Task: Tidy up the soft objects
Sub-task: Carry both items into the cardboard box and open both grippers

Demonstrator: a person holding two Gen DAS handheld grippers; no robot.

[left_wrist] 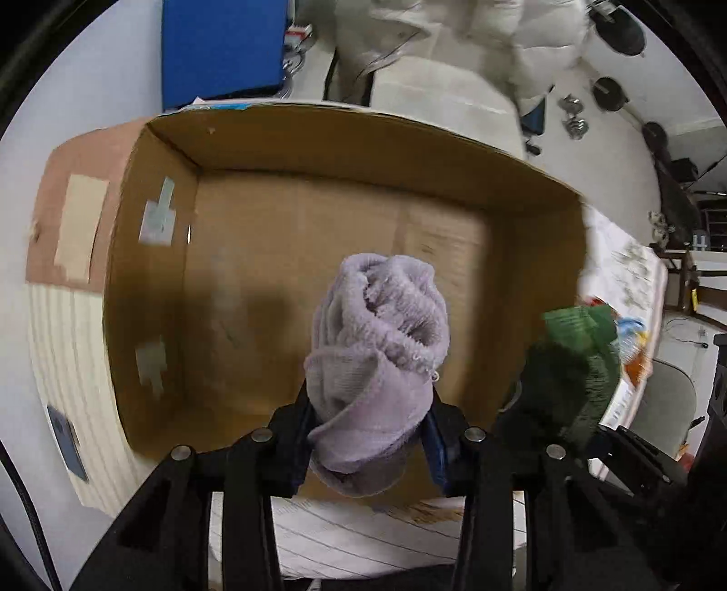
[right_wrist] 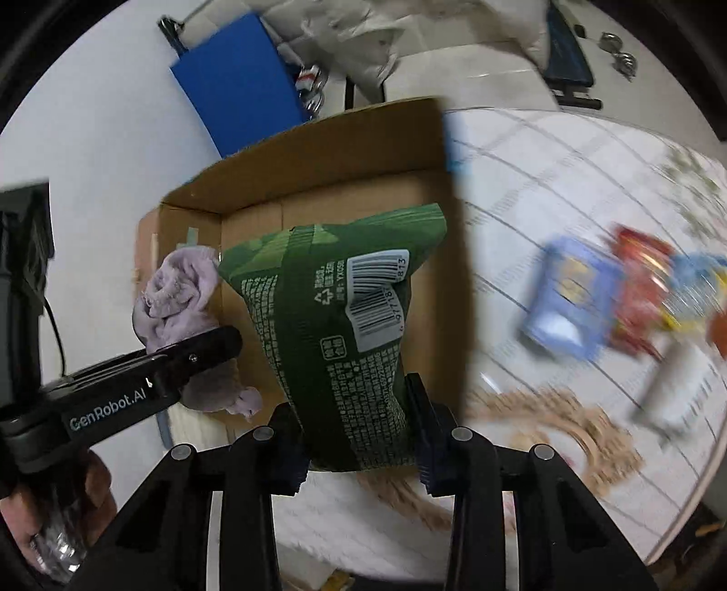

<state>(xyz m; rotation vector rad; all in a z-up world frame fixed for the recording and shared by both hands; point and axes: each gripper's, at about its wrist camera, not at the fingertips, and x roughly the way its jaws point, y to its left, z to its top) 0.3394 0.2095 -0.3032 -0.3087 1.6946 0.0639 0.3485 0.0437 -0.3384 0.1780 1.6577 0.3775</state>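
Note:
My left gripper (left_wrist: 370,436) is shut on a rolled lilac towel (left_wrist: 379,345) and holds it above the near side of an open cardboard box (left_wrist: 291,136). The towel also shows in the right wrist view (right_wrist: 177,291), with the left gripper (right_wrist: 200,350) at the lower left. My right gripper (right_wrist: 359,436) is shut on a green soft packet (right_wrist: 336,327) with a barcode label, held over the box (right_wrist: 318,145) near its right wall. The packet shows in the left wrist view (left_wrist: 577,350) at the box's right edge.
The box stands on a white bed cover with thin lines (right_wrist: 545,191). Blurred packets, blue (right_wrist: 568,300) and red (right_wrist: 640,291), lie on it to the right. A beige rope-like item (right_wrist: 563,427) lies near my right gripper. A blue panel (left_wrist: 222,50) and a white jacket (left_wrist: 454,41) are behind the box.

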